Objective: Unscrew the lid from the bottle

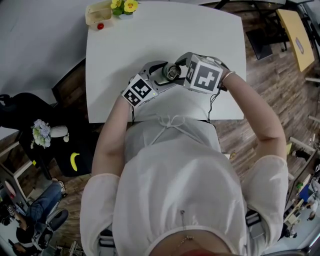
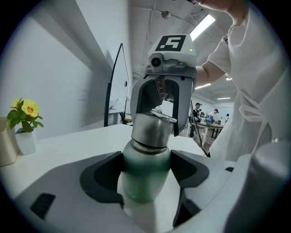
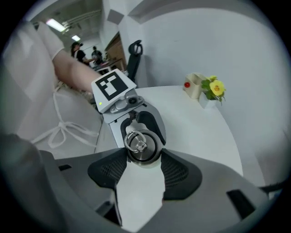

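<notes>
Left tool (image 2: 146, 160) clamped on green bottle (image 2: 144, 175); faint print on it unreadable. Right tool (image 3: 142, 159) closed on steel lid (image 3: 141, 145).

Surface (image 1: 150, 42) mostly bare: far half & right side wide open, a claw could pass freely there. Only clutter is at far-left corner: cream container (image 1: 98, 14) w/ yellow flowers (image 1: 124, 6) just beside it, well apart from the claws. Near-edge centre is tight: left claw (image 2: 146, 170) clamps the bottle (image 2: 144, 184) body, right claw (image 3: 143, 155) grips the lid (image 3: 142, 144) head-on, so the 2 face each other w/ no gap to pass between. Person's torso (image 1: 170, 150) closes off the near edge behind them.
</notes>
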